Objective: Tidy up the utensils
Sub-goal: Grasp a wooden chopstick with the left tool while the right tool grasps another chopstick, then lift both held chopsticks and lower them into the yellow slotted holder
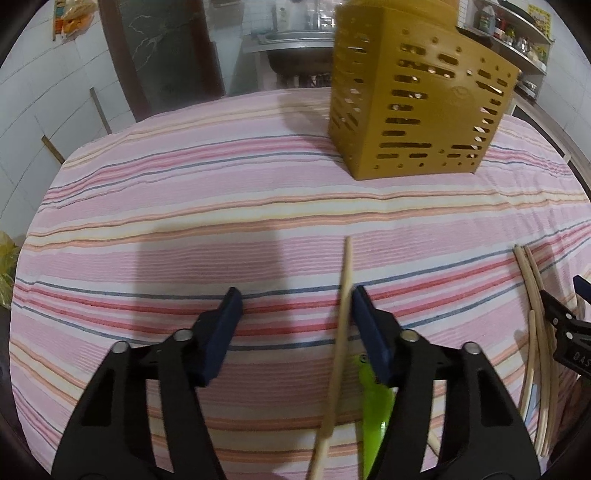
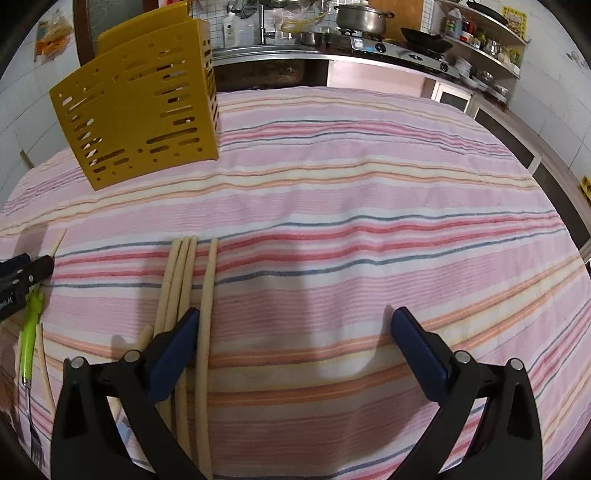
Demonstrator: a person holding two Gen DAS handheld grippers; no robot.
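A single wooden chopstick (image 1: 341, 325) lies on the striped cloth between the fingers of my left gripper (image 1: 295, 299), close against the right finger and well apart from the left one; the gripper is open. A green-handled fork (image 1: 376, 406) lies under that right finger. My right gripper (image 2: 295, 314) is open and low over the cloth. One chopstick (image 2: 206, 332) lies just inside its left finger, and several more chopsticks (image 2: 177, 273) lie beside and under that finger. The yellow slotted utensil holder (image 1: 417, 110) (image 2: 144, 110) stands upright at the far side.
The table carries a pink striped cloth (image 1: 184, 221). The fork (image 2: 29, 332) and the left gripper (image 2: 35, 263) show at the right wrist view's left edge; the right gripper (image 1: 565, 291) shows beside the chopsticks (image 1: 532, 332) in the left wrist view. A kitchen counter with a pot (image 2: 364, 16) stands behind.
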